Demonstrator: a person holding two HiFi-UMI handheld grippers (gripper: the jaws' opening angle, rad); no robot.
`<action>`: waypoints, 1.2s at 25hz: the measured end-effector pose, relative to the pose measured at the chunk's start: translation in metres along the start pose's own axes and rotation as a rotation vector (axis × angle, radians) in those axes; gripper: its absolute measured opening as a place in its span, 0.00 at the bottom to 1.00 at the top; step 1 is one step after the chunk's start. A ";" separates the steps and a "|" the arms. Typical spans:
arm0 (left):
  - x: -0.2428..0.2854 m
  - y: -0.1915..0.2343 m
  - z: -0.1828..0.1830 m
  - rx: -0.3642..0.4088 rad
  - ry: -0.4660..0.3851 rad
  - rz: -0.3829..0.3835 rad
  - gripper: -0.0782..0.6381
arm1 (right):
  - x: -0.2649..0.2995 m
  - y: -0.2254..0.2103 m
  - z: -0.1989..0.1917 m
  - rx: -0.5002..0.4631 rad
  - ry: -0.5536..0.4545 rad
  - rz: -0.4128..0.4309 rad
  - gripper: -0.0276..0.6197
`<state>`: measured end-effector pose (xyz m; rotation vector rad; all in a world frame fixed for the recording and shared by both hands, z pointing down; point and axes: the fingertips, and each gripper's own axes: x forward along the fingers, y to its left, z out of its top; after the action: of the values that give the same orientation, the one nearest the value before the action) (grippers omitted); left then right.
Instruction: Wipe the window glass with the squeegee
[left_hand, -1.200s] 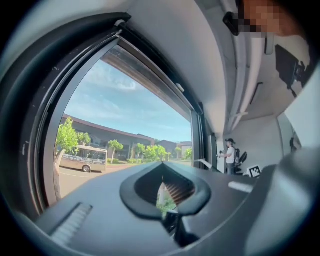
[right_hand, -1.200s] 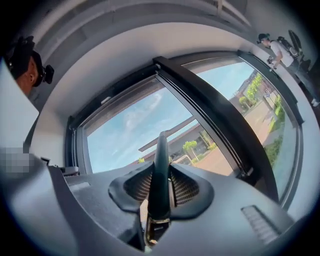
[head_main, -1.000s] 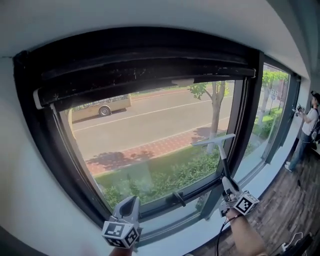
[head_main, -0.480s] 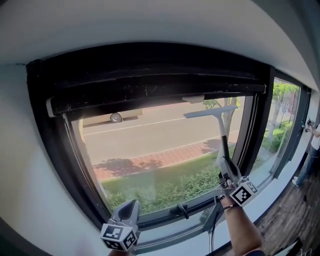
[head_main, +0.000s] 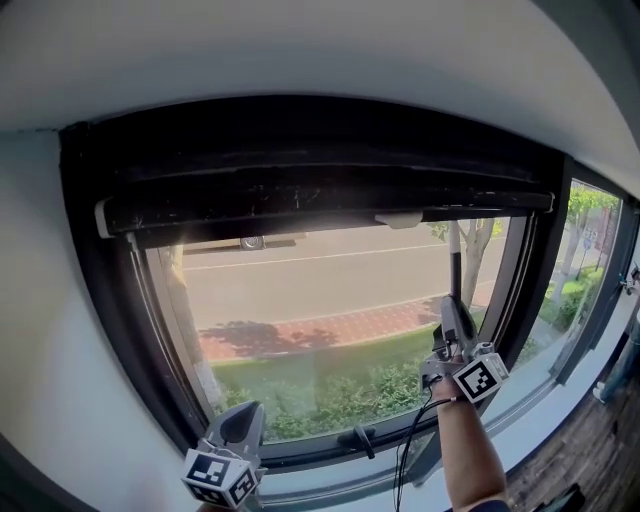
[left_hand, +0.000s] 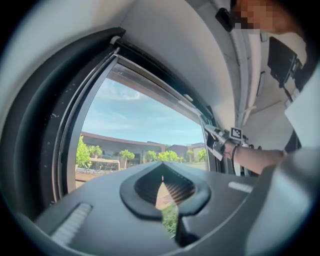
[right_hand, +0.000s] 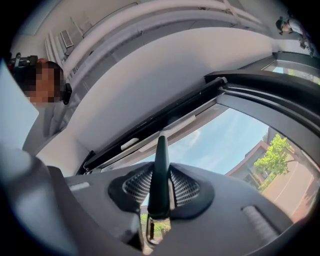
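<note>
The squeegee has a dark handle and a pale blade. The blade lies across the top of the window glass, just under the rolled-up blind, on the right side of the pane. My right gripper is shut on the handle, which points up toward the blade. My left gripper hangs low at the pane's bottom left corner, shut with nothing in it. It stands away from the glass. The left gripper view shows the right gripper far off against the frame.
A thick black window frame surrounds the pane, with a dark roller blind along the top. A window latch sits on the lower rail. A vertical mullion separates a second pane on the right. The white sill runs below.
My right gripper has lifted the squeegee from the middle of the pane's right side up to the top edge of the glass. The left gripper has stayed low.
</note>
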<state>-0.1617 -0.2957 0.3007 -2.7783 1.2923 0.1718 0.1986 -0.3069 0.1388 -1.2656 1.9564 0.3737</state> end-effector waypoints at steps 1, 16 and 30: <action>-0.001 0.003 0.001 -0.002 0.000 0.006 0.11 | 0.004 0.000 0.000 0.003 -0.001 0.006 0.20; -0.014 0.010 -0.013 -0.034 0.034 0.041 0.11 | -0.002 -0.005 -0.022 0.104 0.112 -0.007 0.20; -0.008 -0.017 -0.025 -0.077 0.069 -0.027 0.11 | -0.064 -0.010 -0.050 0.181 0.172 -0.057 0.20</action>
<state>-0.1520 -0.2811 0.3268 -2.8890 1.2888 0.1274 0.1994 -0.3005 0.2208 -1.2673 2.0404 0.0580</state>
